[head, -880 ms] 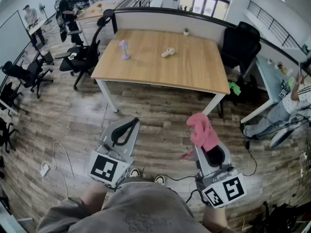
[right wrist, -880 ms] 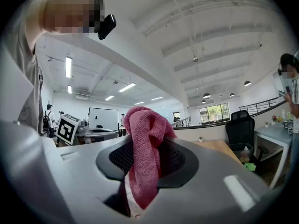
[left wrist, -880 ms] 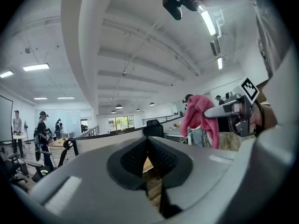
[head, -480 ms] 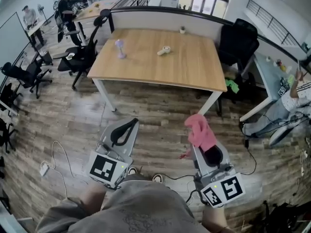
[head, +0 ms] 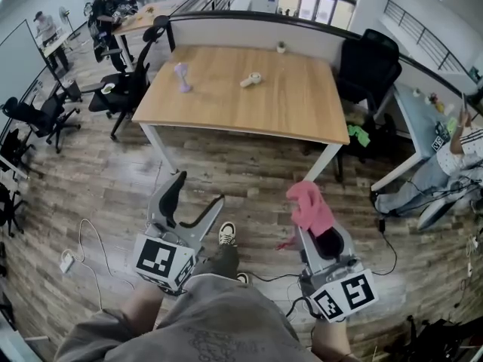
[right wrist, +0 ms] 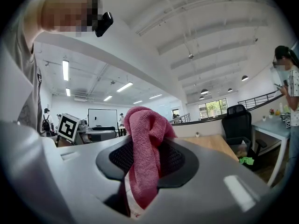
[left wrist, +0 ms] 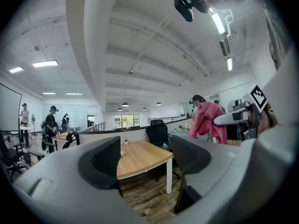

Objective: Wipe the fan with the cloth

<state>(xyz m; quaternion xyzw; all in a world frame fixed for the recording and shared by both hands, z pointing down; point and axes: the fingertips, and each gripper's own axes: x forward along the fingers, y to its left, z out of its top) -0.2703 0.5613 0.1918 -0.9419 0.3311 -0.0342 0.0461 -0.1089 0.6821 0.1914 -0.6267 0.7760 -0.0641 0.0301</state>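
A small purple fan (head: 182, 76) stands near the left end of the wooden table (head: 302, 111), far ahead of both grippers. A white handheld object (head: 250, 80) lies at the table's middle. My right gripper (head: 315, 221) is shut on a pink cloth (head: 309, 206), which bunches up above its jaws; in the right gripper view the cloth (right wrist: 145, 143) fills the gap of the gripper (right wrist: 147, 160). My left gripper (head: 192, 200) is open and empty. Its view shows the gripper (left wrist: 145, 160) with the table (left wrist: 140, 157) between the spread jaws.
A small pot (head: 281, 47) sits at the table's far edge. Black office chairs (head: 124, 89) (head: 370, 70) flank the table. A green rag (head: 364, 135) lies right of it. Cables and a power strip (head: 68, 261) are on the wood floor. People stand at the far left, and one sits at the right.
My left gripper's jaws have spread from shut to open. A shoe has stepped forward between the grippers. The right gripper keeps its hold on the cloth.
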